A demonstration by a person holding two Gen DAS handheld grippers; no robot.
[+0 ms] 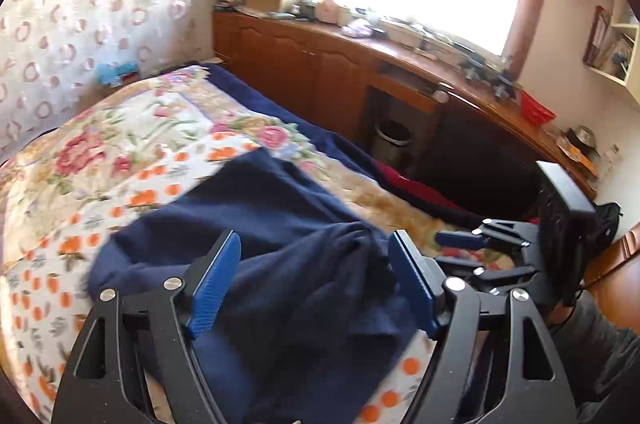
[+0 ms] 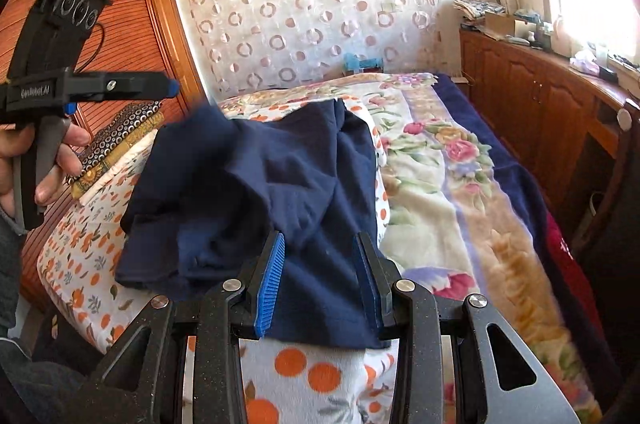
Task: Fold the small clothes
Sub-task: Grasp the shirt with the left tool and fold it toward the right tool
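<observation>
Hovering with both hand-held grippers, left point(image 1: 314, 282) and right point(image 2: 320, 280), spread wide over the crumpled navy garment point(image 2: 256, 191) on the bed point(image 2: 440, 183), folding barely starting.

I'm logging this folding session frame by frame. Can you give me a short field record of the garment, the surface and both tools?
garment: navy garment, rumpled, not yet neatly folded
surface: orange-print sheet over a floral blanket
left tool: left tool open, pads either side of a bunched ridge of cloth, not clamped
right tool: right tool open, straddling the garment's near edge
nearby: patterned folded stack beside the garment
</observation>
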